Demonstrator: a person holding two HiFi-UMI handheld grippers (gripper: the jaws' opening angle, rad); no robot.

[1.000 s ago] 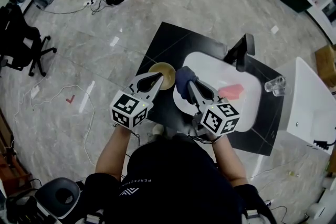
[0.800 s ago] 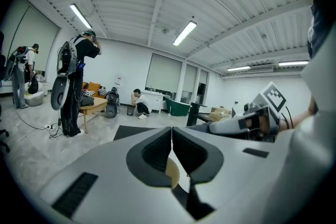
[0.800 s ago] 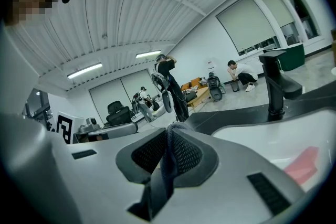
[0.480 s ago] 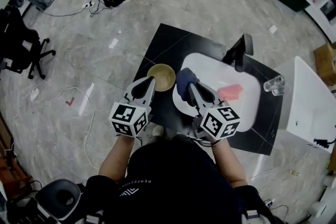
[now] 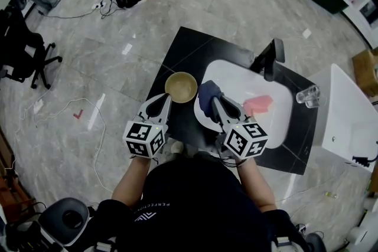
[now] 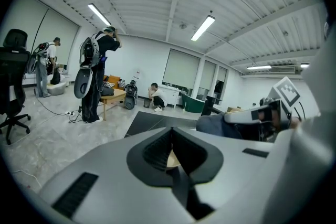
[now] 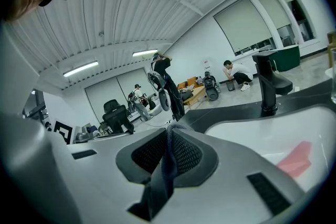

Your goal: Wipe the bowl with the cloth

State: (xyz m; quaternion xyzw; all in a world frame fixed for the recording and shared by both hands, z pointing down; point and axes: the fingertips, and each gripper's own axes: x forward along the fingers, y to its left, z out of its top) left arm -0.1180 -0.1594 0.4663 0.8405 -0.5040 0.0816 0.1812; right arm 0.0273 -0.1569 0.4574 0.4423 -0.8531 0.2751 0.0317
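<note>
On counter (image 5: 188, 47), left of sink (image 5: 245, 81): bowl (image 5: 181, 87) unheld. L gripper (image 5: 167, 98) jaws together, empty, beside rim; R gripper (image 5: 214, 100) clamped on cloth (image 5: 206, 91). Risk: wiping pressure may skid/tip unsecured bowl.

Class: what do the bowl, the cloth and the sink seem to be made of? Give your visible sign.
The bowl: probably glazed ceramic or plastic; tan, smooth, faint sheen.
The cloth: soft fabric, dark blue, matte; it bunches in folds.
The sink: likely glazed ceramic or resin; white, smooth, rounded moulded basin.
</note>
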